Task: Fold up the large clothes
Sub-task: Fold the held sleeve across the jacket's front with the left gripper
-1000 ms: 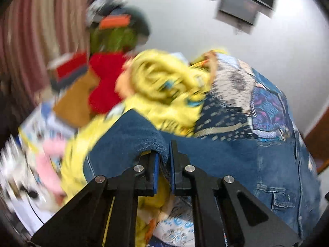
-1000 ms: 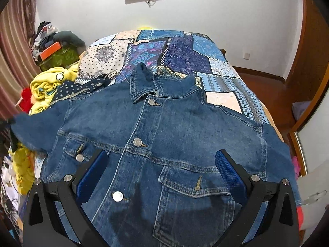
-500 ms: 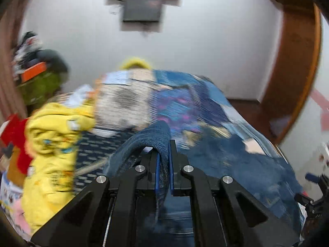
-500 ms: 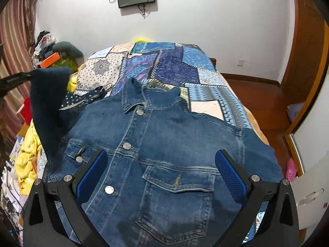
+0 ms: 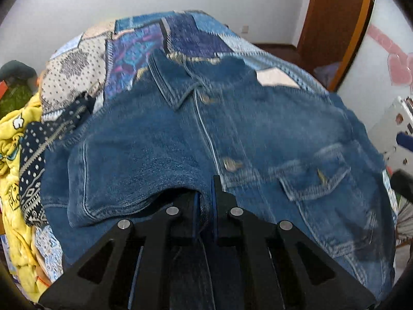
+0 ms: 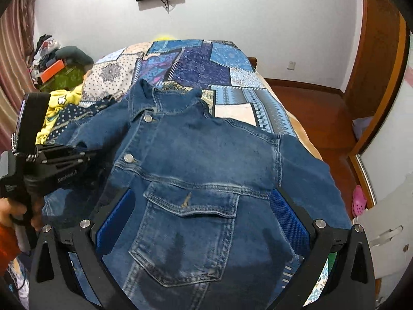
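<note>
— Across the near end of the bed [image 6: 232,56], what's lying there?
— Over the patchwork cover, a denim jacket [image 6: 206,155] lies front up, collar toward the far end. It takes up most of the near half.
— And along the left edge?
— Yellow bedding [image 5: 13,139] bunched beside a dark dotted cloth [image 5: 33,155], just left of the jacket.
— Where's the sleeve?
— The sleeve [image 5: 124,170] is folded in across the jacket's left chest, its end pinched tight in the left gripper [image 5: 205,206].
— The other tool?
— The right gripper [image 6: 201,222] hangs over the chest pocket [image 6: 191,222] with its jaws spread wide, holding nothing.
— Anyone visible?
— A hand [image 6: 10,214] at the left, gripping the left tool's handle.
</note>
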`<state>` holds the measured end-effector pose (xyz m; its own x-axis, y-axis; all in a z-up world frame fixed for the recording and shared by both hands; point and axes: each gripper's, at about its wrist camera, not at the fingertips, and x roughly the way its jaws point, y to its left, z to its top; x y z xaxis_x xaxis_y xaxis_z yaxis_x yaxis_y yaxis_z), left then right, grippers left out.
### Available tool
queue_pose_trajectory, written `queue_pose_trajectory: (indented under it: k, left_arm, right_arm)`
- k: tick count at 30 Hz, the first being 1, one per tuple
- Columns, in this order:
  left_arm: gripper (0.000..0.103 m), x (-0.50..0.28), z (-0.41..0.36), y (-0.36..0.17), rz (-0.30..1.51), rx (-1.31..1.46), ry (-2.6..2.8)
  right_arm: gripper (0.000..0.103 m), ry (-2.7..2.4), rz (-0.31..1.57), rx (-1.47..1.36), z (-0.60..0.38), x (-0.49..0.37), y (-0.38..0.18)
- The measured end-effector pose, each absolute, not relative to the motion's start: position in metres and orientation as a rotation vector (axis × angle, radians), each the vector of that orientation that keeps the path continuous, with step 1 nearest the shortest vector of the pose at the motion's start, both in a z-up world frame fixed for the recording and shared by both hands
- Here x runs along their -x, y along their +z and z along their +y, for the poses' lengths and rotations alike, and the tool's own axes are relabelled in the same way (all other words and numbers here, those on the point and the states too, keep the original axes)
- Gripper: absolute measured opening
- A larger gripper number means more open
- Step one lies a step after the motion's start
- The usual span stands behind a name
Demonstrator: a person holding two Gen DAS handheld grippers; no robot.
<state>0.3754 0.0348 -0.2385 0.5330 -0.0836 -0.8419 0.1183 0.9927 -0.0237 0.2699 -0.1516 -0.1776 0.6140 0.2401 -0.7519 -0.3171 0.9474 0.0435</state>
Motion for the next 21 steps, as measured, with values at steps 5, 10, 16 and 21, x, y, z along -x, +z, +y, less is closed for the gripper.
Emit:
queue_pose_trajectory:
  k: [5, 10, 16, 21]
  left_arm:
    - [0.056, -0.36, 0.048, -0.24, 1.059, 0.034, -0.176]
    - [0.067, -0.343, 0.076, -0.222, 1.009, 0.128, -0.174]
    - [0.078, -0.336, 0.151, -0.221, 0.957, 0.454, -0.096]
    - [0.078, -0.336, 0.194, -0.256, 1.022, 0.781, -0.138]
  right_arm:
    - [0.103, 0.316, 0.859, 0.108, -0.151, -0.27, -0.182]
    - [0.103, 0.323, 0.856, 0.115, -0.148, -0.268, -0.182]
    - [0.103, 0.328, 0.839, 0.147, -0.14, -0.265, -0.179]
    - [0.103, 0.33, 0.846, 0.141, -0.137, -0.264, -0.181]
